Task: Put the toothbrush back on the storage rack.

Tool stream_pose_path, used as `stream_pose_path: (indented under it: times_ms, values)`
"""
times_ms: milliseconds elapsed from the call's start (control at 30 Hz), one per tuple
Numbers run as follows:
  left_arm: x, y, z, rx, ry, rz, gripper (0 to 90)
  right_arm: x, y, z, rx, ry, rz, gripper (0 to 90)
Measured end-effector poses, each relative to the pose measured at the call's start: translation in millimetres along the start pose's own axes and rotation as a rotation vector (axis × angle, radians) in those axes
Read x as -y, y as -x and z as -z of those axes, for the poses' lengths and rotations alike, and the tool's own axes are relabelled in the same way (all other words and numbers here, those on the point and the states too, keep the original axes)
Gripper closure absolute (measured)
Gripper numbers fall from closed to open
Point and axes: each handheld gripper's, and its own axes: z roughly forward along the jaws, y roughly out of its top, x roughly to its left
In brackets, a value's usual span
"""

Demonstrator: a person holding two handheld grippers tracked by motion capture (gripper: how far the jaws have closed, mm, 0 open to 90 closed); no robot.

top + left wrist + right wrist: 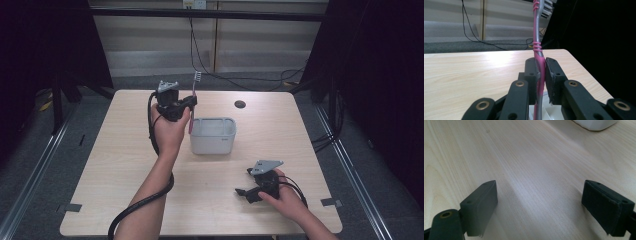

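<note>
A pink and grey toothbrush (193,95) stands upright, bristles up, clamped in my left gripper (190,102) above the left rim of a white rectangular container (213,135) at mid-table. In the left gripper view the two black jaws press on the pink handle (539,62), and the brush head (546,6) rises to the top edge. My right gripper (243,192) rests low over the table at the front right, open with nothing between its jaws. In the right gripper view its fingers (480,206) stand wide apart over bare wood, and the container's corner (596,123) shows at the top.
The light wooden table (125,165) has a round dark grommet hole (240,104) behind the container. Black cables (220,75) trail on the floor beyond the far edge. Dark curtains flank both sides. Tape marks (72,207) sit at the front corners.
</note>
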Motion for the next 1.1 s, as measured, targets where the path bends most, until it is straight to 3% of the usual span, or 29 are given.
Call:
stream_pose_path:
  times_ms: [1100]
  values:
    - [-3.7, 8.4, -20.8, -0.006, 0.004, -0.014, 80.8, 0.0, -0.2, 0.0, -0.002, -0.001, -0.002, 12.8]
